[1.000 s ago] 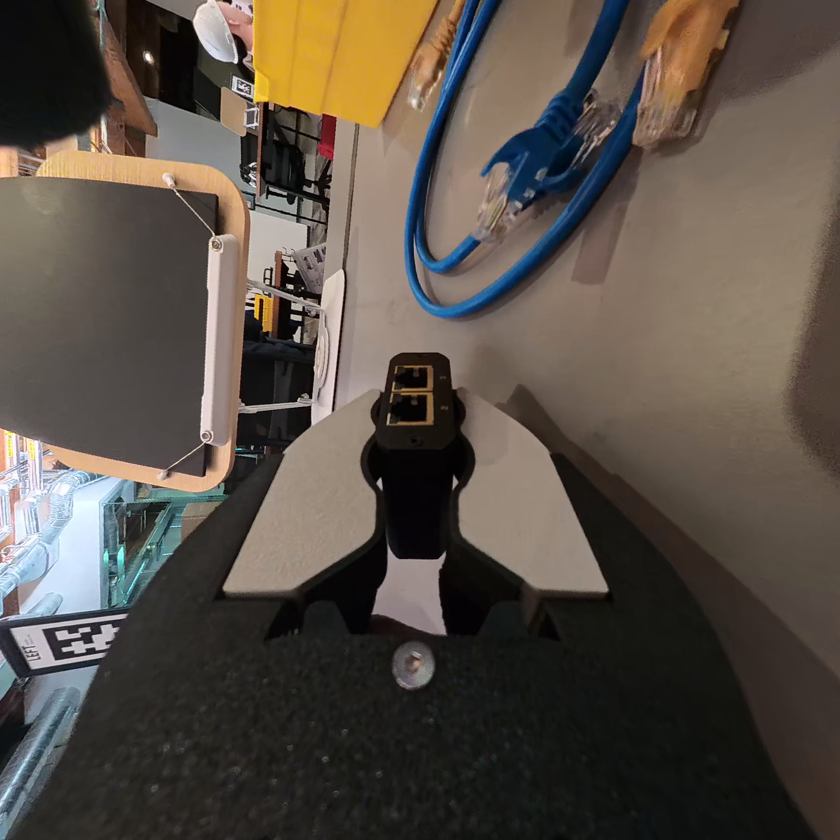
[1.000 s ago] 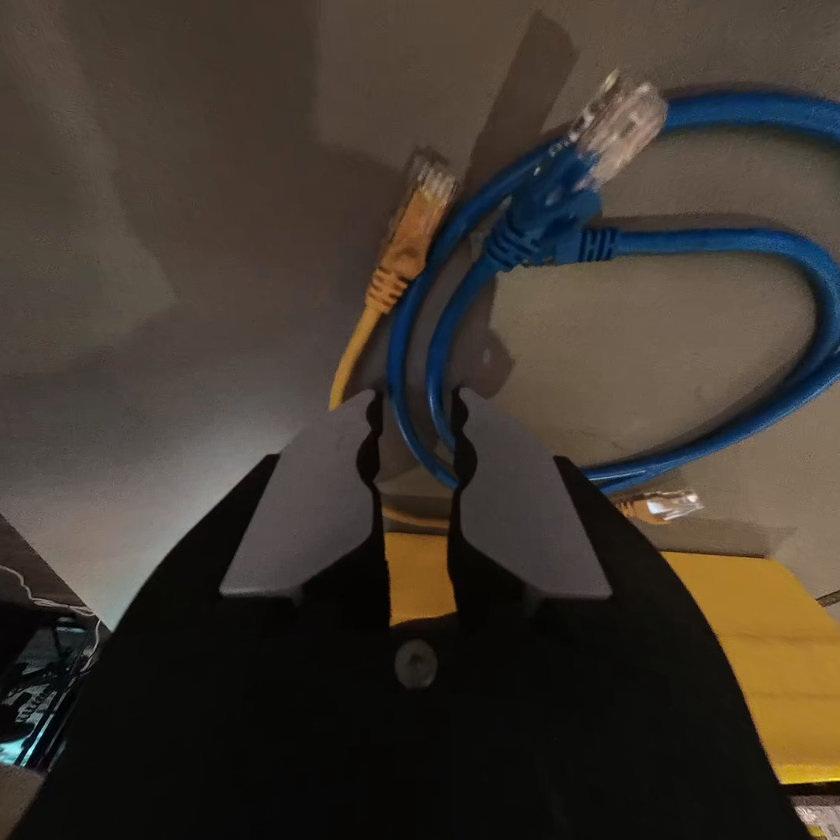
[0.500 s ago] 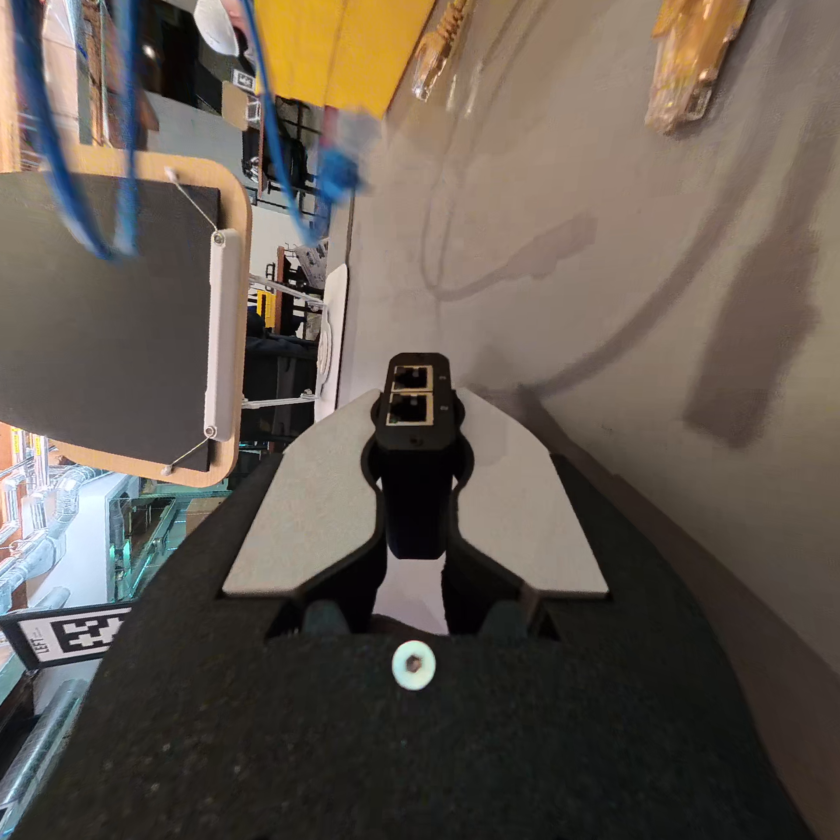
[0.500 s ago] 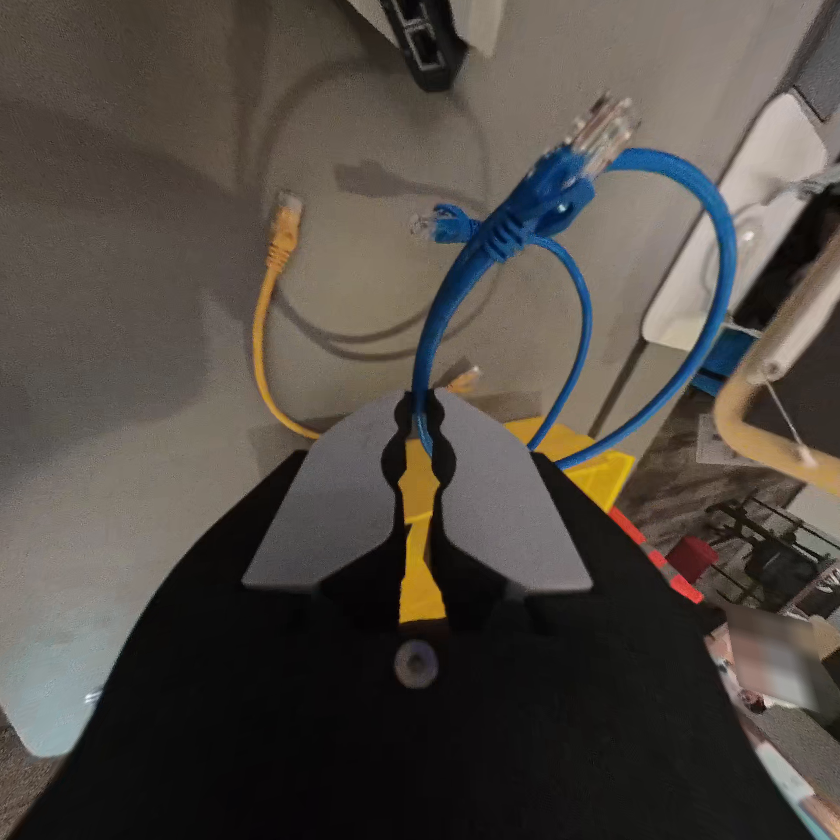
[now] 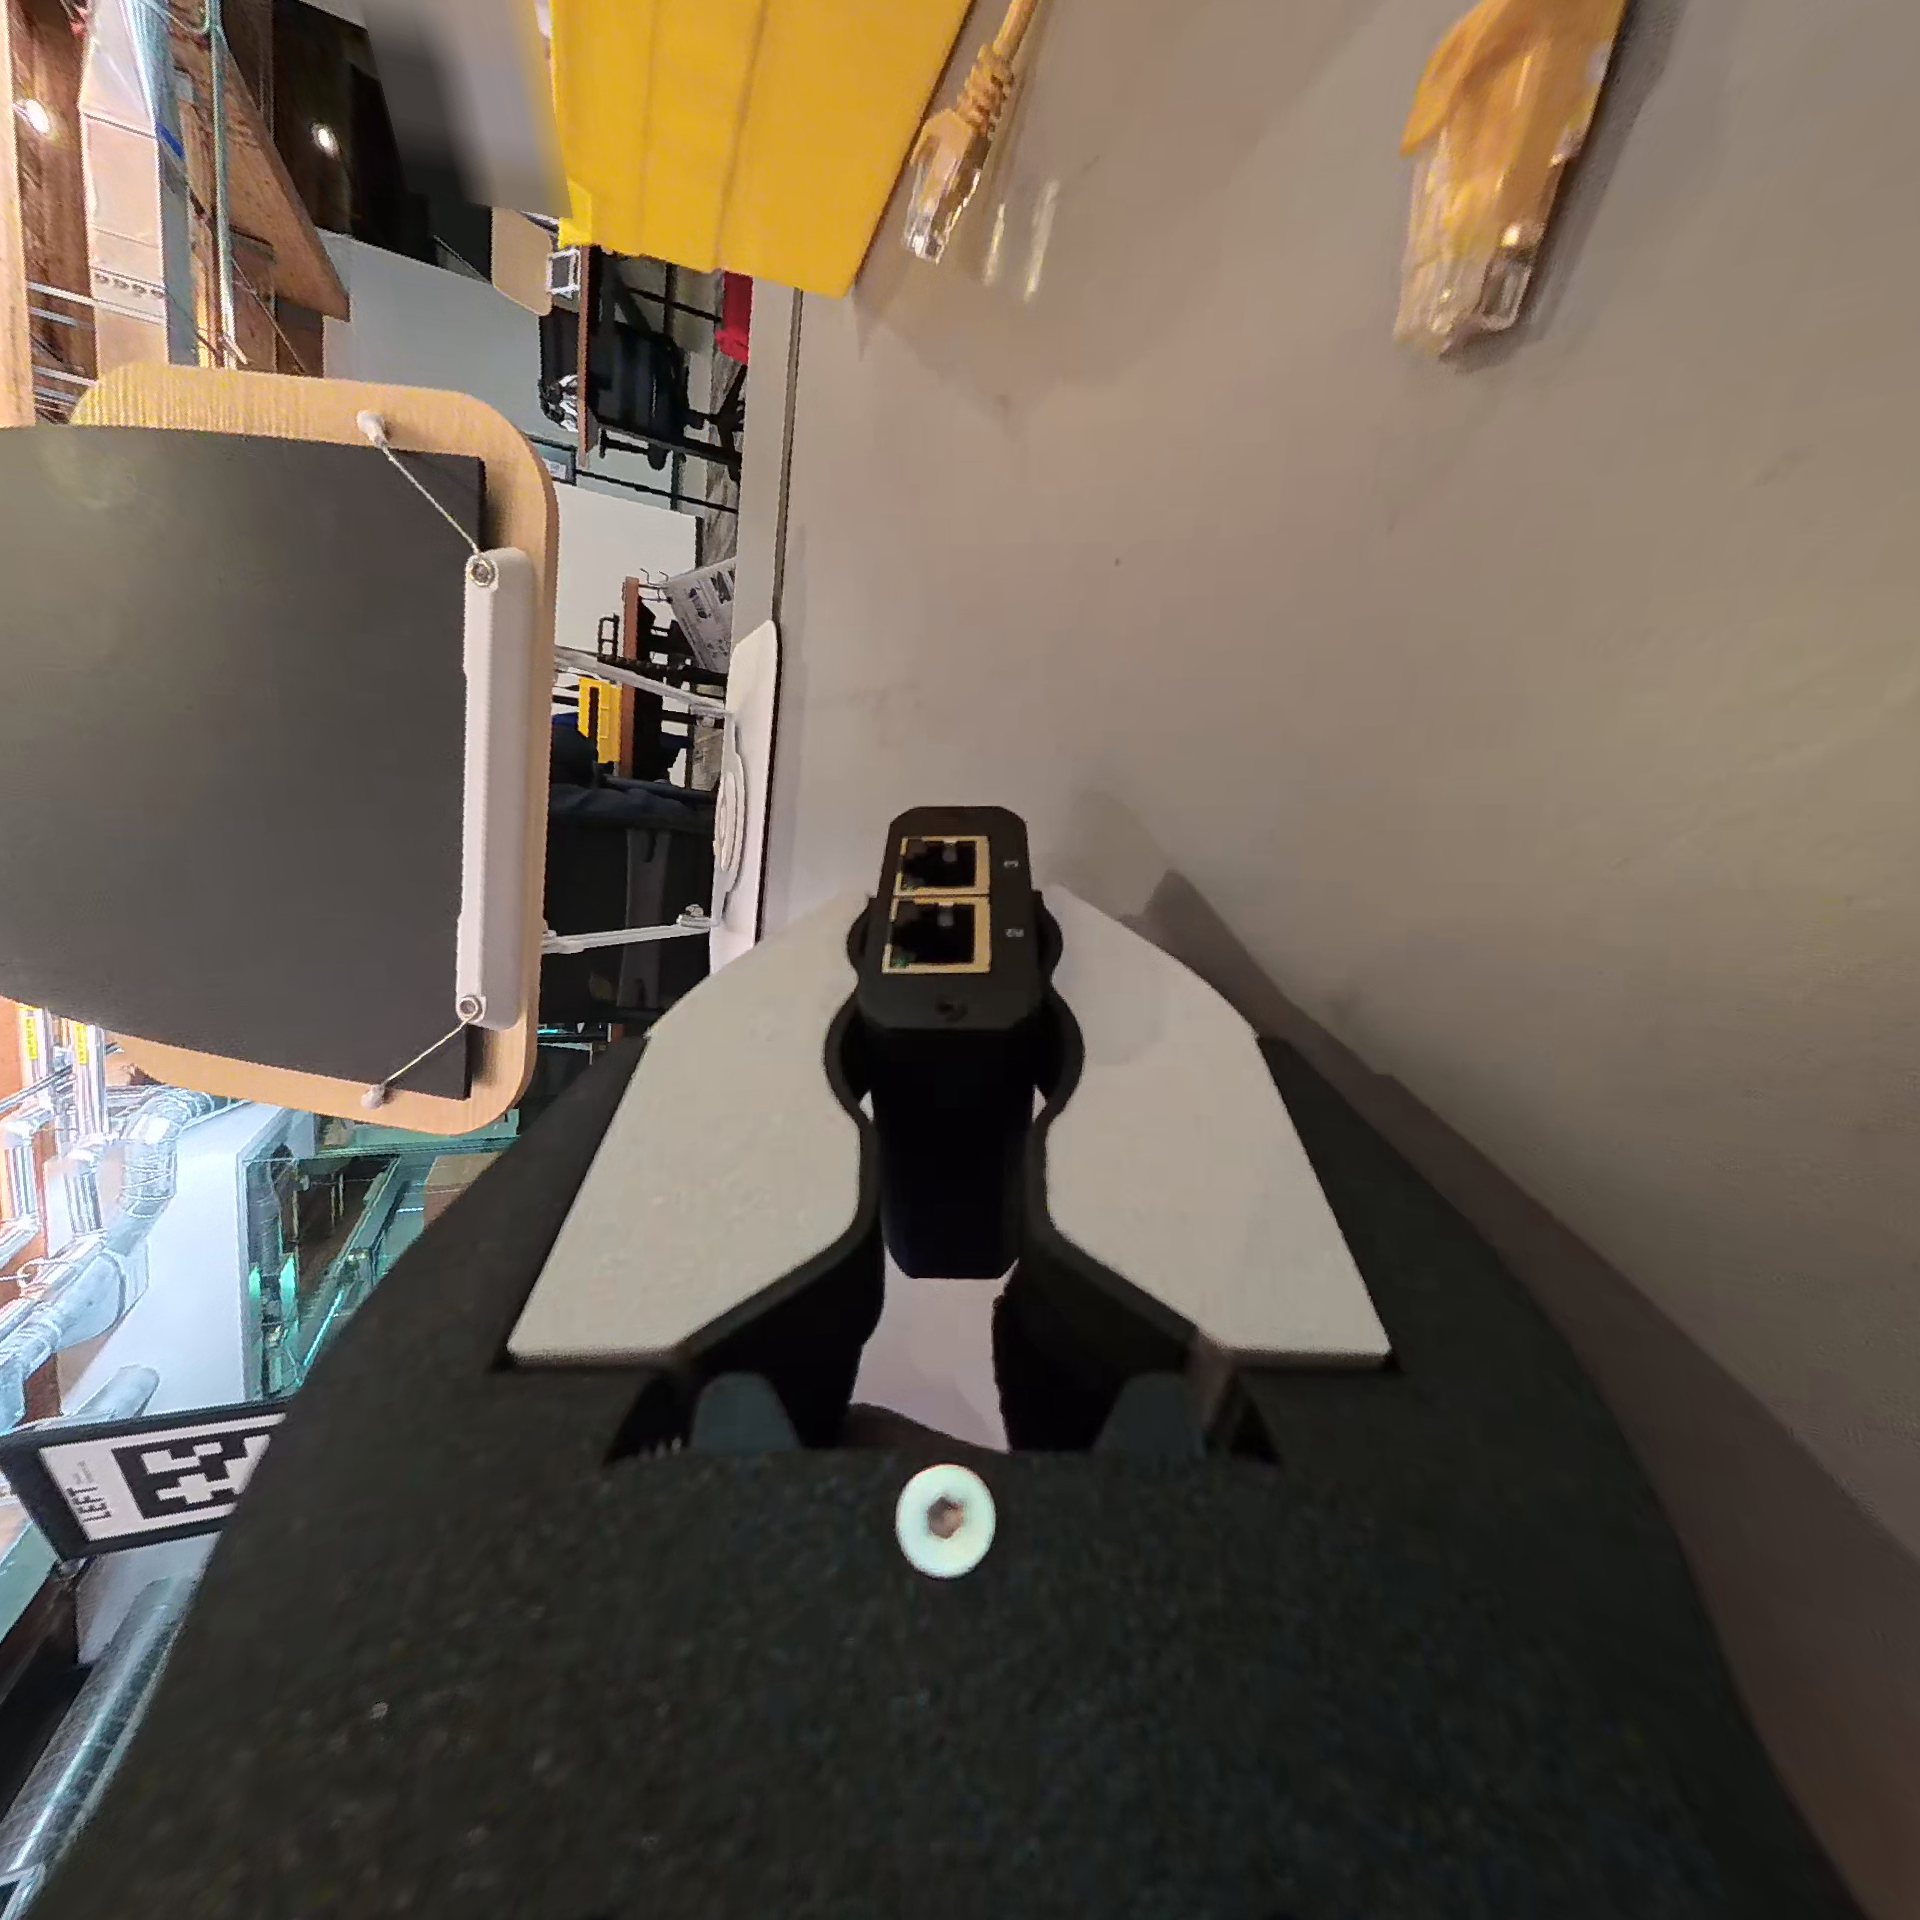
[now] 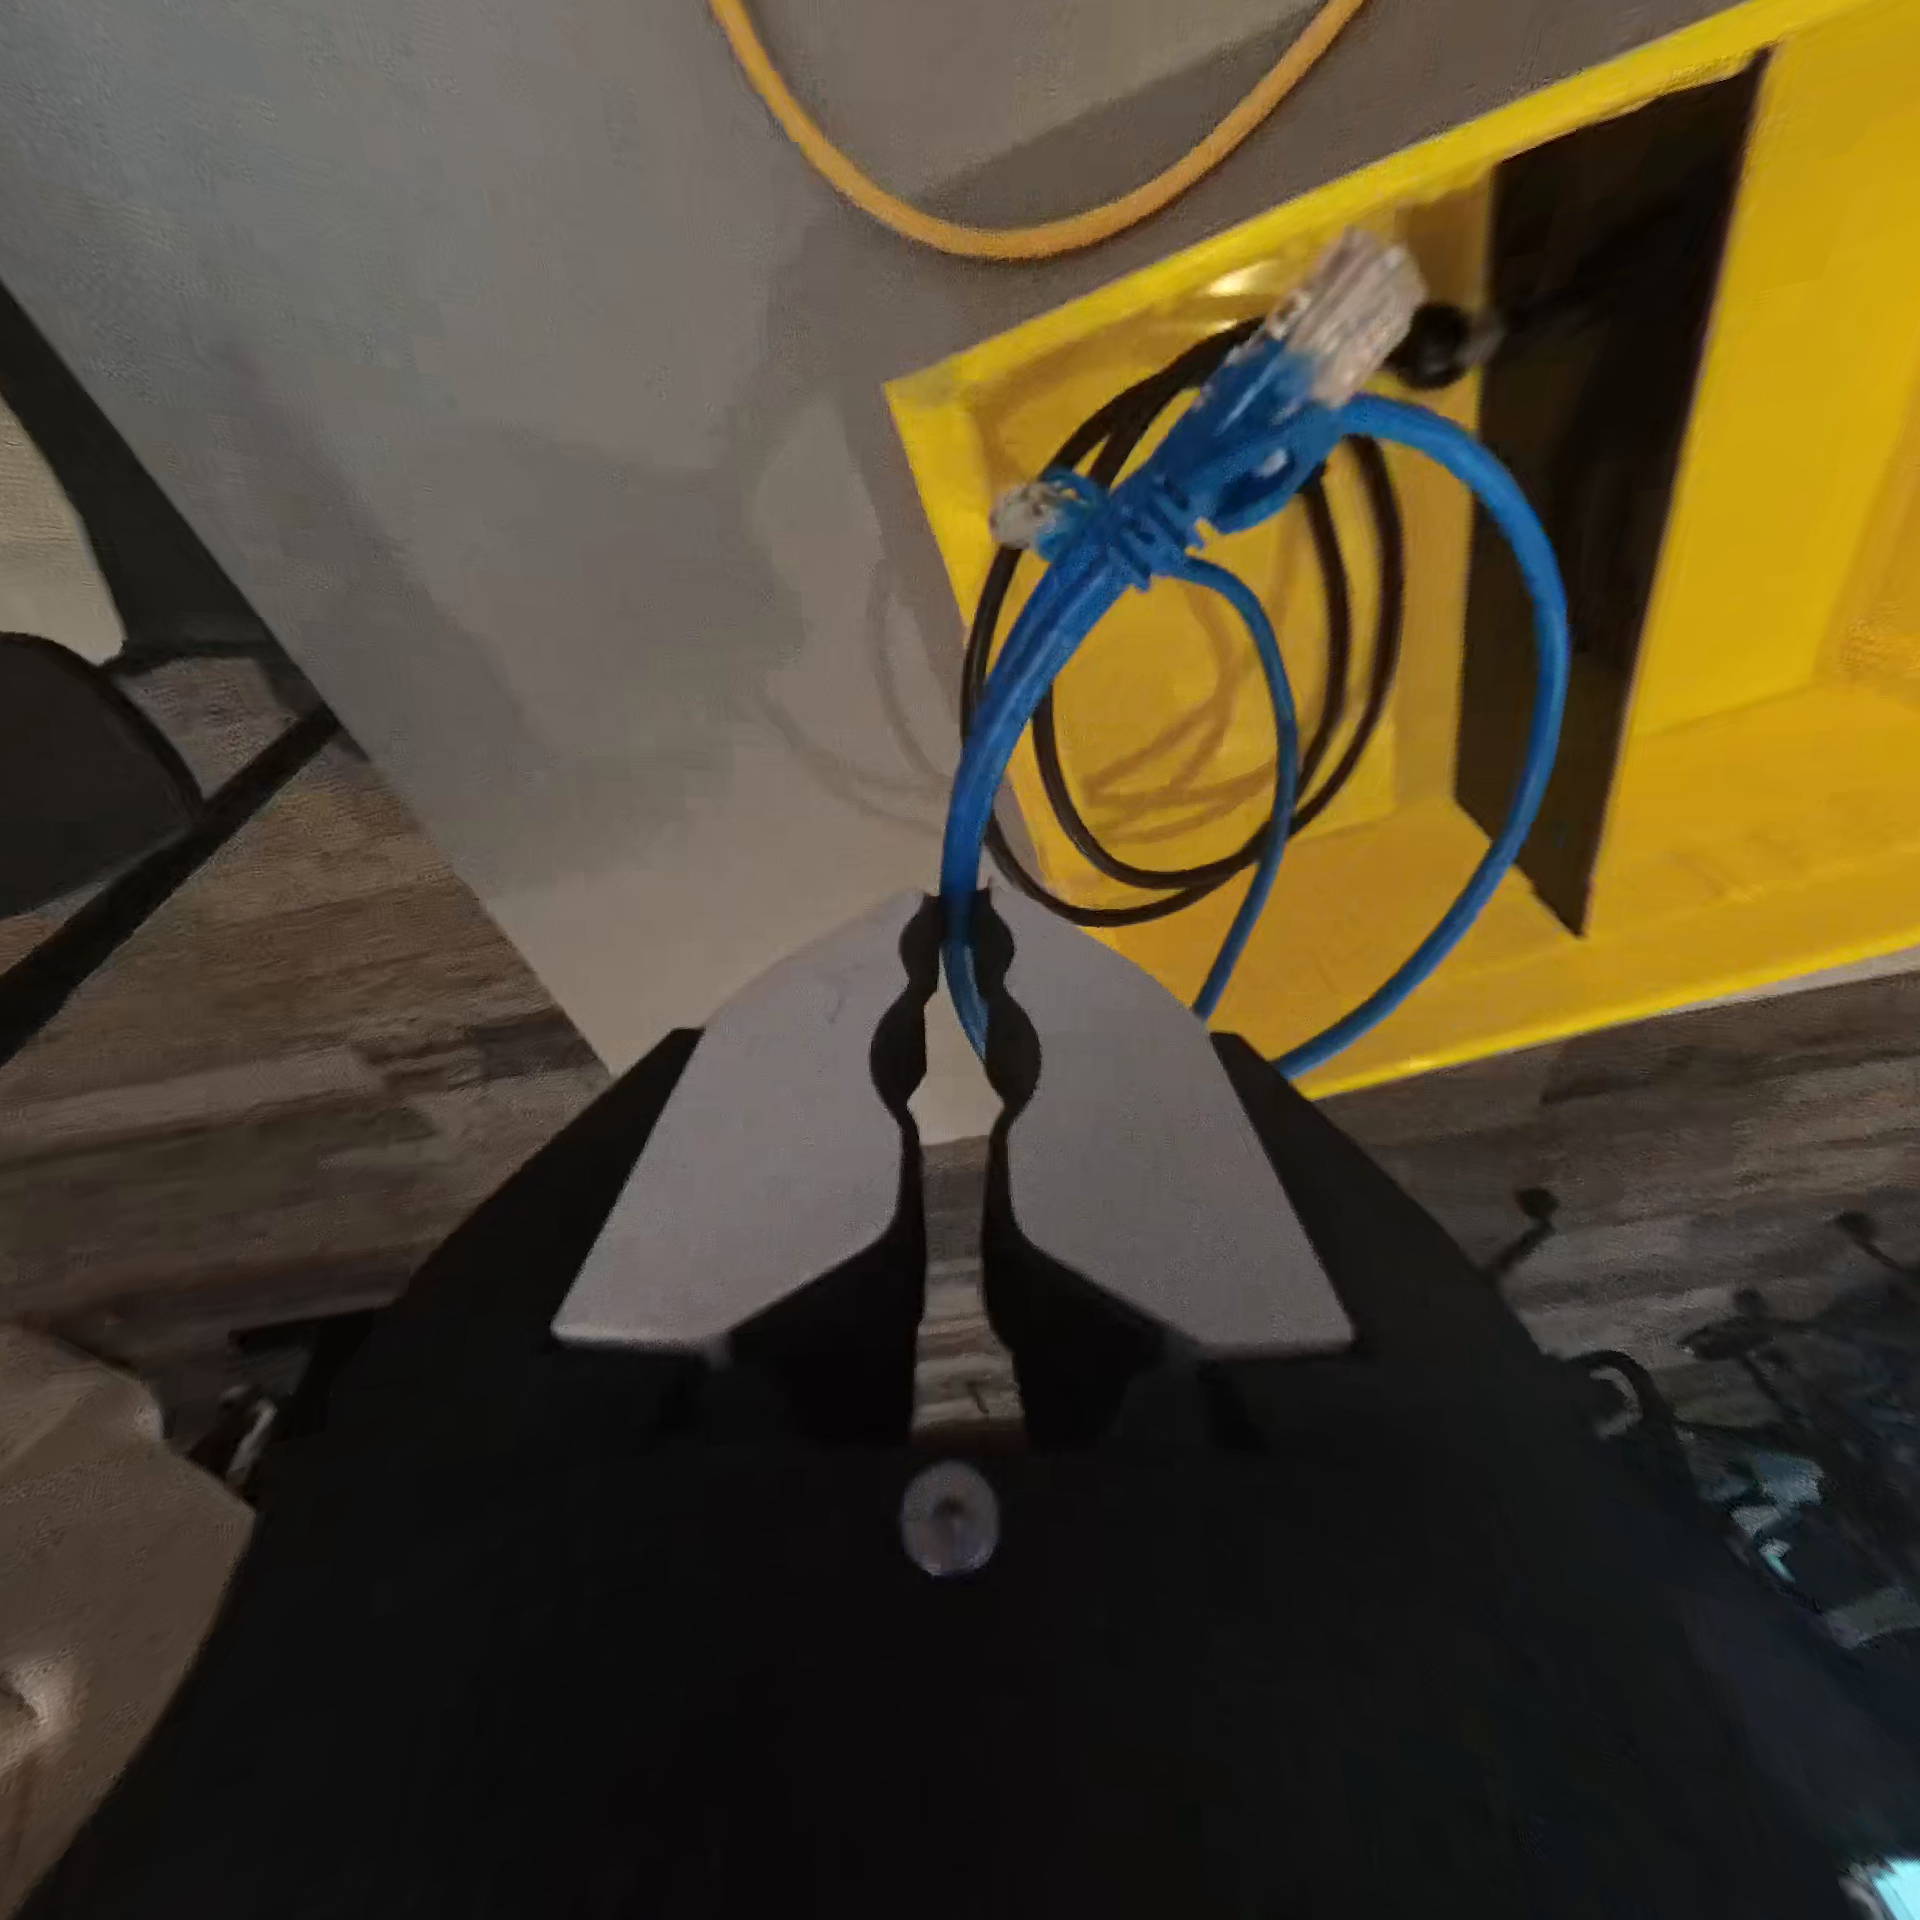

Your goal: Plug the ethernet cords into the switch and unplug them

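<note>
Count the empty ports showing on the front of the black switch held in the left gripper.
2: one upper port and one lower port, stacked on the switch between the left gripper fingers. Other faces are hidden.

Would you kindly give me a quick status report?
Left hand-held gripper shut on switch, both ports empty. Right hand-held gripper shut on blue cord, held over yellow bin. Nothing blocking.

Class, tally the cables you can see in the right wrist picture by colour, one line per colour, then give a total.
Blue cable, pinched in the right hand-held gripper: 1
Yellow cable, lying on the grey table: 1
Black cable, coiled in the yellow bin: 1
Total: 3 cables
</note>
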